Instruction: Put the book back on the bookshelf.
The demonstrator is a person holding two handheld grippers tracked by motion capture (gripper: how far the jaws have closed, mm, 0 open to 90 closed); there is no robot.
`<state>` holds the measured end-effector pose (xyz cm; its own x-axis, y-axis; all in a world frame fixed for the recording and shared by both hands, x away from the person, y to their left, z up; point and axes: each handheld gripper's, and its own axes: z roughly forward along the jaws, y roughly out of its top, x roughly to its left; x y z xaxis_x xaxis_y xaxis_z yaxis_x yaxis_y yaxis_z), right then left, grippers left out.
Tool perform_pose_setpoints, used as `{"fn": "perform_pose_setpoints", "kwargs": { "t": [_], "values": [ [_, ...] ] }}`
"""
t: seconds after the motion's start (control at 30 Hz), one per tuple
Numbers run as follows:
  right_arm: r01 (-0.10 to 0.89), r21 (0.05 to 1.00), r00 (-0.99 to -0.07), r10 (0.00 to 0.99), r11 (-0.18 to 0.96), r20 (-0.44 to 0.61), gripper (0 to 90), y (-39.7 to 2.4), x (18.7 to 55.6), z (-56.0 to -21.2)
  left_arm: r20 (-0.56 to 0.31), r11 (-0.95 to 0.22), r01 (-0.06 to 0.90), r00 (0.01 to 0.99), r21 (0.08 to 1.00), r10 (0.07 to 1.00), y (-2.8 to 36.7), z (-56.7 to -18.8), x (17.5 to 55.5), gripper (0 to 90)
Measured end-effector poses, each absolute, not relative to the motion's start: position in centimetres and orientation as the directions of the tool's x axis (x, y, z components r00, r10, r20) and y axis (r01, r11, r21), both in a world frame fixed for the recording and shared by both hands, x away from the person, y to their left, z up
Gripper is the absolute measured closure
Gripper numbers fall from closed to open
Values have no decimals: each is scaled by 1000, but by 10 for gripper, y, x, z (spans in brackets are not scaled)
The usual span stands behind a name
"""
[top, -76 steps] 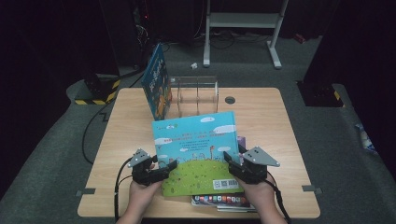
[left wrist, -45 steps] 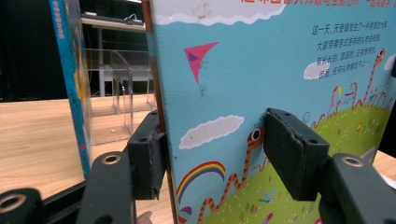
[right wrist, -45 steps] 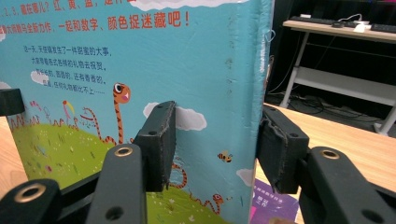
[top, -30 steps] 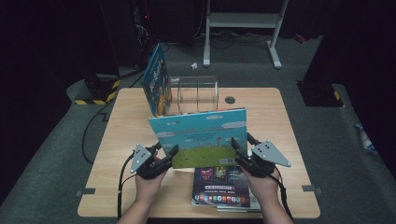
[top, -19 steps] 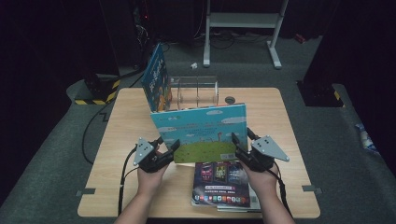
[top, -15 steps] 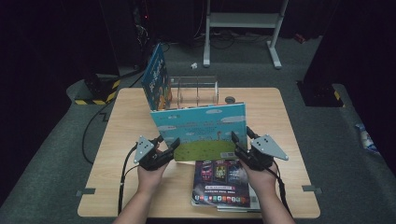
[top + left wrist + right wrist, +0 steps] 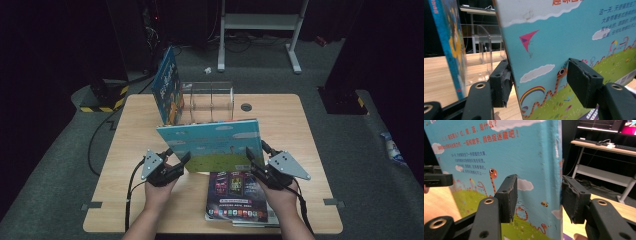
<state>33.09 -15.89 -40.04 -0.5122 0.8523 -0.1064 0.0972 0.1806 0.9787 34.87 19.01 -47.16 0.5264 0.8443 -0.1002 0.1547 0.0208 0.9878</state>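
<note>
Book [image 7: 212,145] upright, long axis across the table, cover toward the person, both grippers' jaws clamped on its side edges.

The picture book [image 7: 212,145] had a smooth card cover; the table [image 7: 300,130] was matt pale wood; the rack [image 7: 211,102] clear plastic.

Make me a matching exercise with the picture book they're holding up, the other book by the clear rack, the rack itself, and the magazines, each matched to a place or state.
Things:
1. blue picture book
2. second book
3. clear rack
4. magazines

States:
A. lying flat at the table's near edge
B. held upright between both tongs
C. see-through, at the table's far side
D. standing against the rack's left end

Pairs: 1-B, 2-D, 3-C, 4-A
</note>
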Motion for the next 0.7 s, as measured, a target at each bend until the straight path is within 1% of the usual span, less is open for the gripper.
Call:
{"fn": "perform_pose_setpoints", "kwargs": {
  "t": [0.2,0.5,0.57,0.67,0.7],
  "values": [
    [106,976,-526,843,192,-109,478,-157,325,-403,-93,15,154,516,988,852,193,-474,341,391],
    [122,976,-555,828,178,-81,458,-159,325,-397,-121,42,163,514,986,849,193,-474,338,387],
    [144,974,-592,804,175,-57,418,-159,330,-392,-126,48,160,516,986,847,194,-475,337,384],
    [160,971,-612,790,175,-41,408,-156,334,-390,-126,47,164,516,985,847,194,-474,337,383],
    [161,971,-619,784,178,-41,387,-155,334,-389,-127,47,165,516,985,847,194,-474,337,383]
  ]
}}
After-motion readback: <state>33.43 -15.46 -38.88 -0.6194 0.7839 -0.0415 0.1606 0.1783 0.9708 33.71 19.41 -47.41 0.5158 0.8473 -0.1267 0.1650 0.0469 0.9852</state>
